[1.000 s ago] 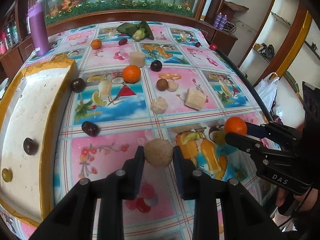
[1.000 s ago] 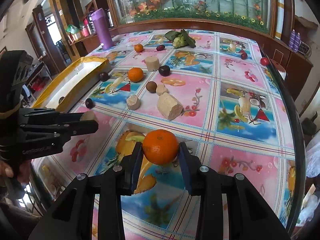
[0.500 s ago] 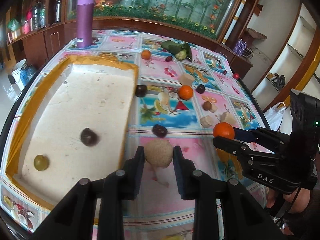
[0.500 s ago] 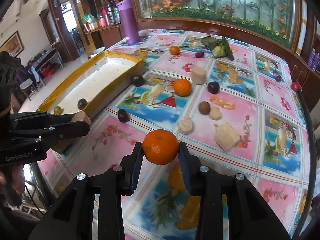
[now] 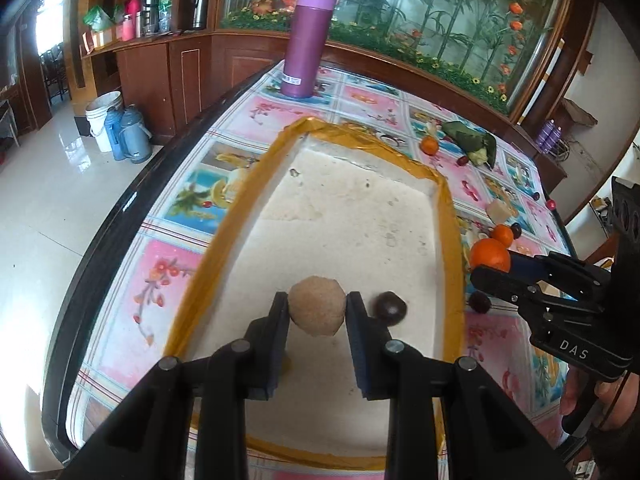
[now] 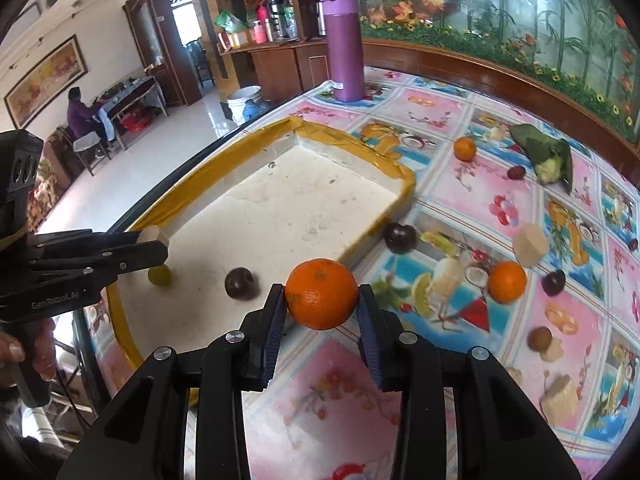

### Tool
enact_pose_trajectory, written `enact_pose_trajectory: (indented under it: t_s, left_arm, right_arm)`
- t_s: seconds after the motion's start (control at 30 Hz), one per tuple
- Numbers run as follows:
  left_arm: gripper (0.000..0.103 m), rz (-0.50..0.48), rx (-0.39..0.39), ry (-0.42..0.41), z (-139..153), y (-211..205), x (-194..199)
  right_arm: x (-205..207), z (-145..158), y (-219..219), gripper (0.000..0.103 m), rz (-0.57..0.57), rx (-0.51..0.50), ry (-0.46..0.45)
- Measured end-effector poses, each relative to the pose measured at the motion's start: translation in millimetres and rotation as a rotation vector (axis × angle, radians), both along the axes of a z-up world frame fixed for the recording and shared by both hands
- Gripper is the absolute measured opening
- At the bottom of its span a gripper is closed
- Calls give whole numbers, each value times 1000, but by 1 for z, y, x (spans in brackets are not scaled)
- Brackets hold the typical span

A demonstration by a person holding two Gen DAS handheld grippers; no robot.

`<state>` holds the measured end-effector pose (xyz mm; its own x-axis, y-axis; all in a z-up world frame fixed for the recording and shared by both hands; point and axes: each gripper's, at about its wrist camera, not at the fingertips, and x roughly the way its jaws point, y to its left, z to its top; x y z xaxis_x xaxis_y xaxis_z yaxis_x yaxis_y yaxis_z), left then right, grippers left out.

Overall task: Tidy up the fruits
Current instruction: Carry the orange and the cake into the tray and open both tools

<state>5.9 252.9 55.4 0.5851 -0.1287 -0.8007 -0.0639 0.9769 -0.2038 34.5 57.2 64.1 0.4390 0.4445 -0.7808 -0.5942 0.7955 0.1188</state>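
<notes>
My left gripper [image 5: 317, 310] is shut on a round tan fruit [image 5: 317, 305] and holds it over the white tray with the yellow rim [image 5: 256, 196], next to a dark plum [image 5: 390, 309] lying in it. My right gripper [image 6: 322, 300] is shut on an orange [image 6: 322, 294] just above the tray's right rim [image 6: 360, 246]. In the right wrist view the left gripper [image 6: 154, 246] reaches in from the left above a green fruit [image 6: 160, 276], and the plum [image 6: 239, 283] lies in the tray. The orange also shows in the left wrist view [image 5: 489, 255].
A purple bottle [image 6: 344, 46] stands behind the tray. On the flowered tablecloth to the right lie more oranges [image 6: 507, 281], dark plums [image 6: 400, 237], pale blocks [image 6: 530, 245], a brown fruit [image 6: 539, 338] and a leaf-wrapped bundle [image 6: 550, 158]. The table's black edge [image 5: 100, 240] runs along the left.
Both grippers moved left with their fruits. The left one now holds the tan fruit over the tray; the right one has brought the orange up to the tray's right rim.
</notes>
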Motion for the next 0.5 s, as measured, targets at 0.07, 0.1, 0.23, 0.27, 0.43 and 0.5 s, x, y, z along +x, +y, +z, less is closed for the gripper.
enact_pose_trajectory:
  t_s: [0.07,0.1,0.23,0.27,0.43,0.5]
  left_arm:
    - [31,5,-3,16,-5,6,9]
    - [31,3,-1,20,-6,10,13]
    - [31,-4,21,43,-14,13,32]
    - [31,-9,18,48,-17,14,37]
    - [31,-24,35,91,-30,16,51]
    - [31,-25,55,97,-33,16,54]
  right_arm:
    - [7,-3,16,35,20,0,0]
    - [12,-5,25,35,28,-2,4]
    - [30,-20,46,35,21,-21,33]
    - [33,-23,49,35,17,-30,39]
    - [42,-37,59,35,11,-65,60]
    - [42,-38,62,35,16,-68,60]
